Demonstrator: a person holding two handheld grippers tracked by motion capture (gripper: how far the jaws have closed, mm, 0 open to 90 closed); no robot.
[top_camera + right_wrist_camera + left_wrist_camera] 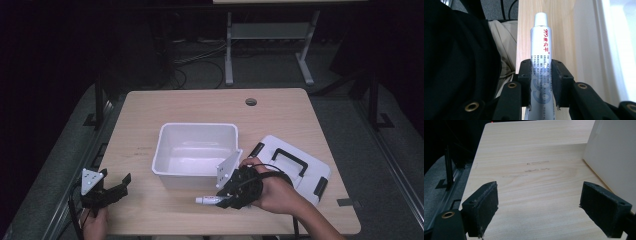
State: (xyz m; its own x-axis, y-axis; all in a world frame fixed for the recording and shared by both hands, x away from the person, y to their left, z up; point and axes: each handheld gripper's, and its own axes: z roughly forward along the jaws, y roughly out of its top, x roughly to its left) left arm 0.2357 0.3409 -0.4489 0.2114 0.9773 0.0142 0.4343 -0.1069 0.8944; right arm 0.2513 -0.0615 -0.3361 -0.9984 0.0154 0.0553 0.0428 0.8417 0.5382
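A silver tube (pixel 540 50) with a white cap and red print sticks out from between the jaws of my right gripper (pixel 541 65), which is shut on it. From above, the tube (pixel 206 200) points left, lifted just in front of the white bin (pixel 196 172), with the right gripper (pixel 222 199) held by a hand. My left gripper (pixel 120 184) rests at the table's front left corner, its jaws wide apart with nothing between them. Its pads (pixel 485 207) frame bare wood in the left gripper view (pixel 541 207).
The white bin's wall (pixel 614 155) stands to the right of the left gripper. A white lid (pixel 295 165) with black handle and clips lies right of the bin. The wooden table (pixel 210 107) has a cable hole (pixel 251 102) at the back.
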